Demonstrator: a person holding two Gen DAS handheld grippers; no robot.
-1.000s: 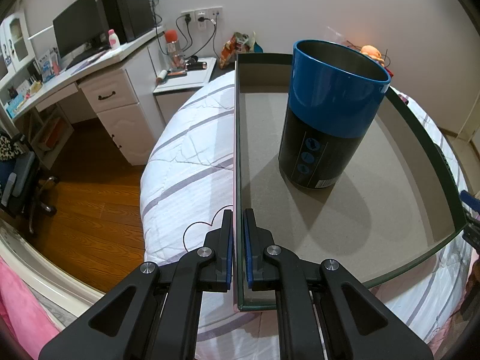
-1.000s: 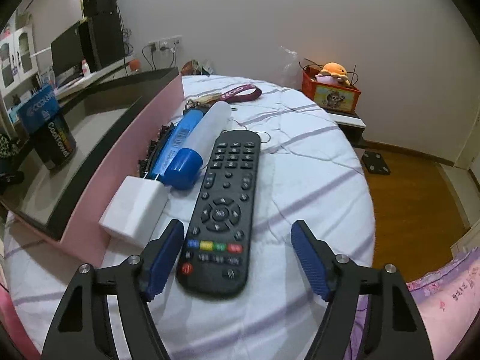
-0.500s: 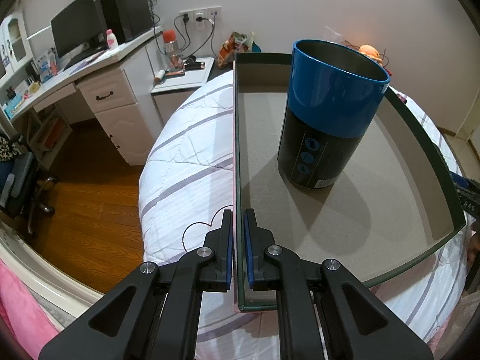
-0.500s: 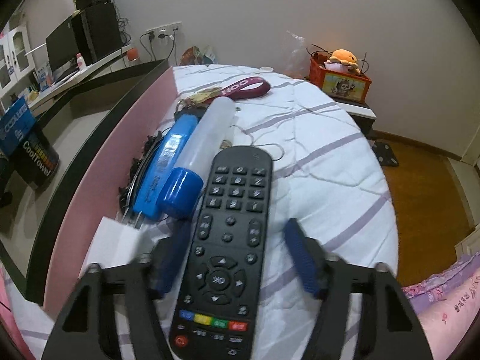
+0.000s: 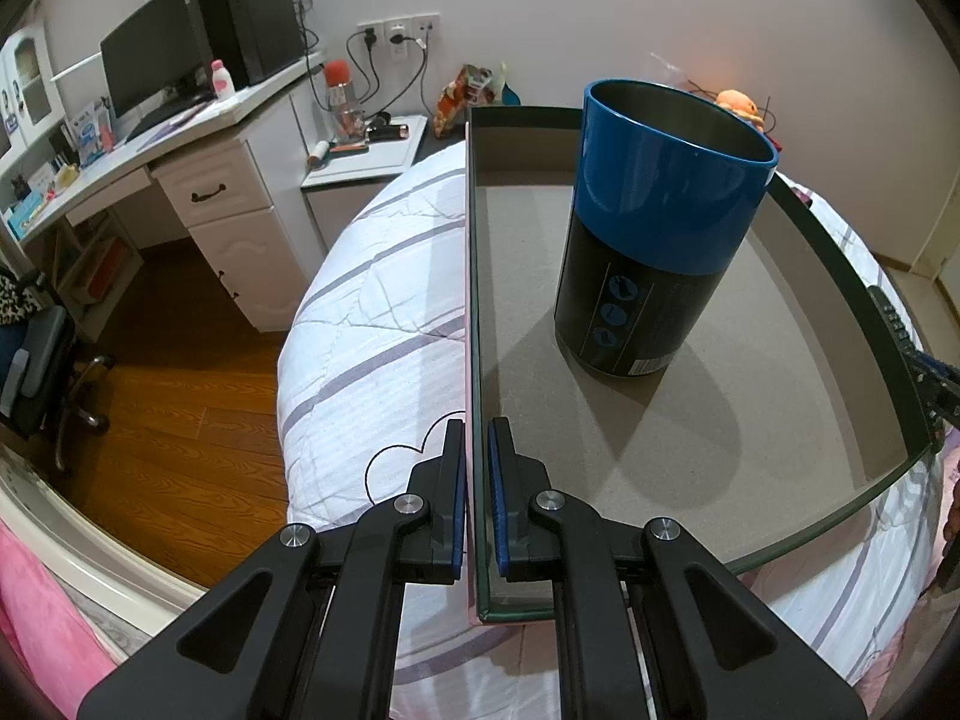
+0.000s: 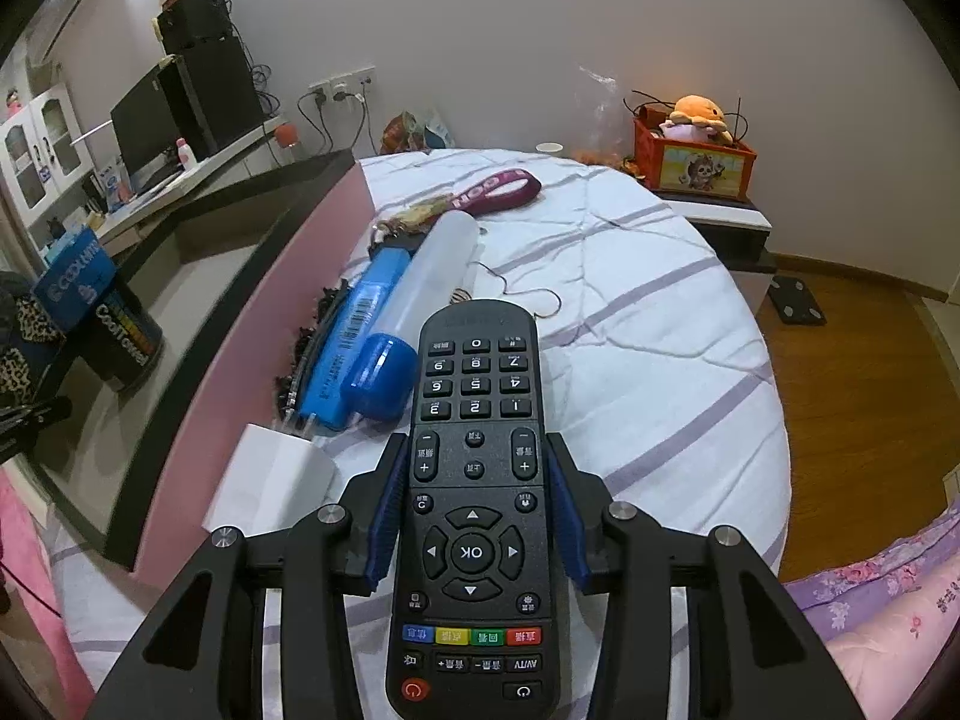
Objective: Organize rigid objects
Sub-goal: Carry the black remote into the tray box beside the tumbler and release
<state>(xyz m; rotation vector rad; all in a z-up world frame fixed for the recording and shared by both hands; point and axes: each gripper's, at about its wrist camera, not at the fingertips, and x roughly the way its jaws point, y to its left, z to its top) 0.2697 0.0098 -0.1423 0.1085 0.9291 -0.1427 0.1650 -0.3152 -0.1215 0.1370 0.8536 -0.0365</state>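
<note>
1. One left gripper (image 5: 477, 456) is clamped on the near left wall of one shallow box (image 5: 852, 276), a tray with a dark green rim and pink outside that lies on the bed (image 5: 372, 300); one pad sits outside the wall and one inside.
2. One blue-and-black canister (image 5: 654, 228) stands upright and open-topped on the box's grey floor, towards its far right part.
3. One right gripper (image 6: 474, 483) has just been closing its jaws, and its two blue pads now press against the long sides of one black remote control (image 6: 474, 480), which lies lengthwise between them with its number keys pointing away.
4. Just right of the box's pink wall, five more things lie on the white striped bedspread: one white charger plug (image 6: 270, 480), one blue flat tube (image 6: 348, 342), one clear bottle with a blue cap (image 6: 420, 294), one dark hairbrush (image 6: 303, 354) partly under the tube, and one maroon wrist strap (image 6: 498, 189) farther off.
5. The blue cap touches the remote's left edge.
6. One orange plush toy (image 6: 696, 111) sits in one red crate (image 6: 690, 162) beyond the bed.
</note>
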